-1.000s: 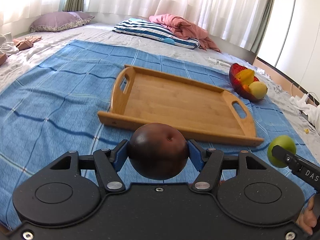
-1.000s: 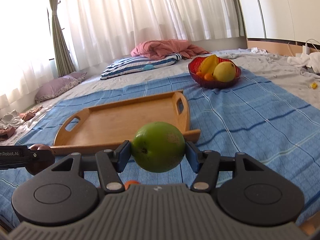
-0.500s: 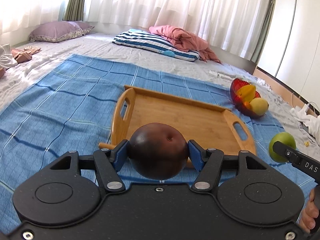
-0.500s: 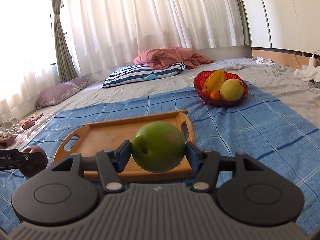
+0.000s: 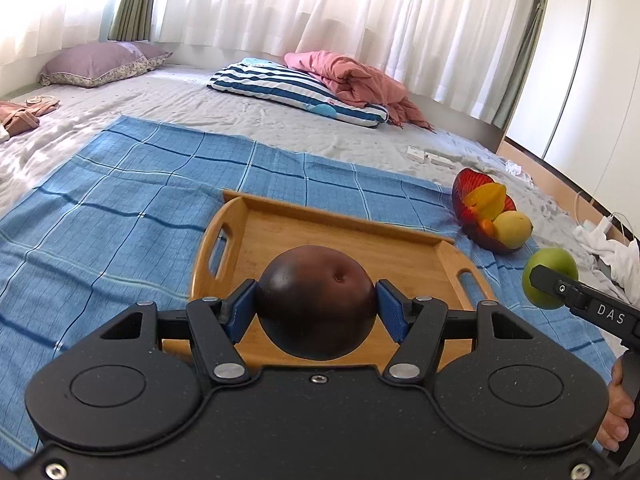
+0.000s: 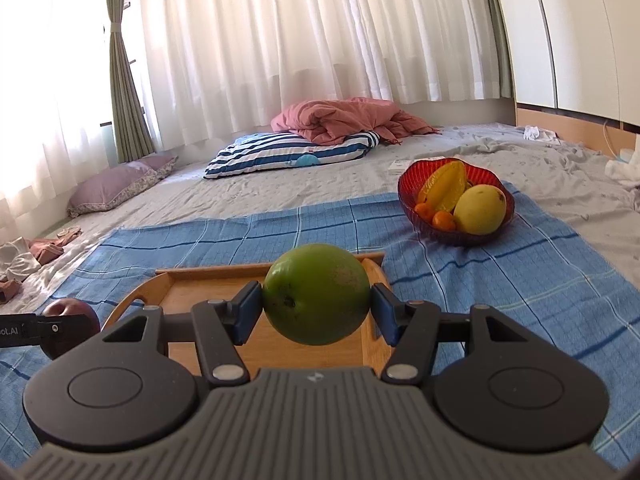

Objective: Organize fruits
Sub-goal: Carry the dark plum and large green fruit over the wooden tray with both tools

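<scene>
My left gripper point(image 5: 316, 306) is shut on a dark maroon round fruit point(image 5: 316, 300) and holds it over the near end of the wooden tray point(image 5: 328, 232). My right gripper point(image 6: 316, 310) is shut on a green round fruit point(image 6: 316, 292), held over the tray's right part point(image 6: 200, 292). The green fruit also shows at the right of the left wrist view point(image 5: 550, 268), and the maroon fruit at the left of the right wrist view point(image 6: 74, 312). A red bowl point(image 6: 416, 216) holds a starfruit, a yellow mango and small oranges.
The tray lies on a blue checked cloth point(image 5: 120, 200) spread over a grey bed. A striped pillow point(image 5: 296, 92), a pink blanket point(image 5: 352, 80) and a purple pillow point(image 5: 100, 64) lie at the far side. White clothes and cables lie at the right point(image 5: 608, 240).
Both grippers have moved forward over the tray with their fruits still held. The tray now sits under and behind the fruits, and the bowl looks nearer.
</scene>
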The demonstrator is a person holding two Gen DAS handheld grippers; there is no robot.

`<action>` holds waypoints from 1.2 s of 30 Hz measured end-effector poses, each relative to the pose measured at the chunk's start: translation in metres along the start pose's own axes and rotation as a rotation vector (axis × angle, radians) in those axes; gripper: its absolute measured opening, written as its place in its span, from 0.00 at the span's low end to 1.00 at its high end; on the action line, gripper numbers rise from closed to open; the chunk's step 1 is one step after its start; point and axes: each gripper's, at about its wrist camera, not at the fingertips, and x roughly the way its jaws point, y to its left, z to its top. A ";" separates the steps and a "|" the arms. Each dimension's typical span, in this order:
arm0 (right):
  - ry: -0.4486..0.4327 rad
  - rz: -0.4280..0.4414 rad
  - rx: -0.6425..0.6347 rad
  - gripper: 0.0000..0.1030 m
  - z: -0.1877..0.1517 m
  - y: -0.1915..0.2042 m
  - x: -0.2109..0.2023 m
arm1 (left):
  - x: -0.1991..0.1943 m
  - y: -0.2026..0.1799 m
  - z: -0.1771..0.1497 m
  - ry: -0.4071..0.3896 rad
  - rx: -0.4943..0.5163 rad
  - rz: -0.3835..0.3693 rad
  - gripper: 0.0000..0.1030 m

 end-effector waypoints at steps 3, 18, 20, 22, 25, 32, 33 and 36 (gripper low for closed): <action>0.003 -0.002 -0.029 0.60 0.004 0.005 0.010 | 0.012 0.001 0.006 0.010 -0.010 0.003 0.60; 0.189 0.017 0.014 0.60 0.019 0.004 0.093 | 0.091 0.013 0.033 0.104 -0.052 0.042 0.60; 0.211 0.018 0.016 0.60 0.021 0.004 0.104 | 0.103 0.014 0.037 0.119 -0.056 0.050 0.60; 0.231 0.016 0.012 0.60 0.024 0.006 0.115 | 0.116 0.016 0.041 0.140 -0.063 0.051 0.60; 0.254 0.001 0.009 0.60 0.027 0.007 0.133 | 0.138 0.018 0.048 0.180 -0.078 0.059 0.60; 0.313 -0.037 0.040 0.60 0.032 0.001 0.173 | 0.178 0.016 0.057 0.233 -0.073 0.073 0.60; 0.323 -0.042 0.041 0.60 0.032 0.000 0.177 | 0.182 0.015 0.057 0.236 -0.066 0.078 0.60; 0.347 -0.064 0.032 0.60 0.030 0.000 0.190 | 0.192 0.011 0.058 0.235 -0.034 0.098 0.60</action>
